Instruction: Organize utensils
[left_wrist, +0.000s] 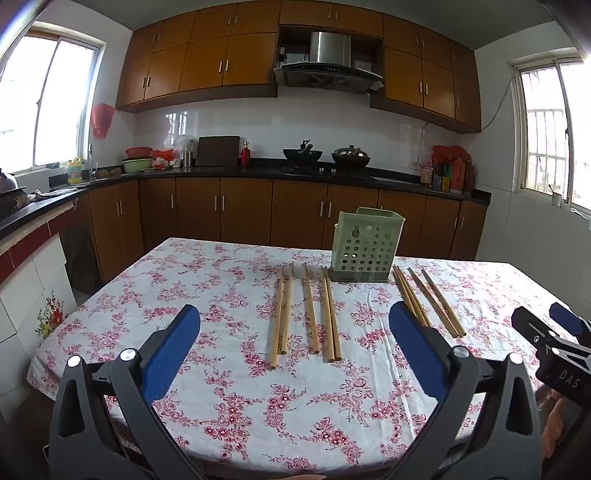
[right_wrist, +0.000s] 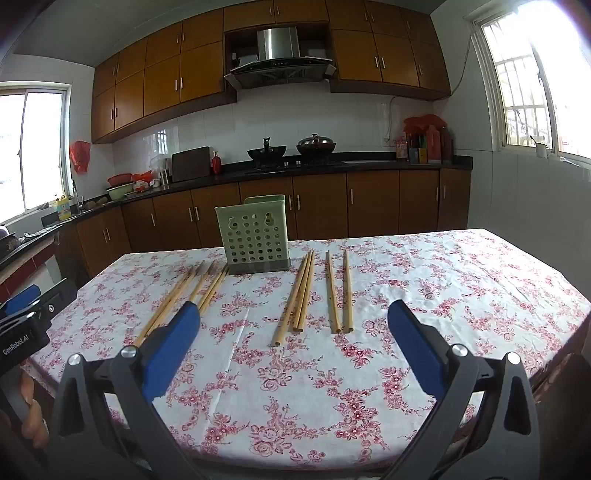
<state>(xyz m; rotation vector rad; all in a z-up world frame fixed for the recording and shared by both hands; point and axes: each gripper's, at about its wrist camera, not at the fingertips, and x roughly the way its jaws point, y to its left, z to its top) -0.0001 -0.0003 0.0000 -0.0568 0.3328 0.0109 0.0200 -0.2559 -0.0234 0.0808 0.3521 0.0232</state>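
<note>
Left claw (left_wrist: 295, 332) spread wide, blue pads (left_wrist: 166, 354) well apart, nothing between them; it hangs over the near edge of the table (left_wrist: 110, 295), which carries a floral cloth. Right claw (right_wrist: 293, 328) likewise wide and holding nothing; seen at the far right edge of the left wrist view, just beside the left one. Green perforated holder (left_wrist: 365, 247) stands upright on a grey base toward the far side of the table. Chopsticks lie flat on the cloth in two groups — left group (left_wrist: 306, 314) of several light sticks just left of the holder; right group (right_wrist: 314, 291) on its other side, three bunched together, two slightly apart. All sticks outside the holder; none touched by either claw.
</note>
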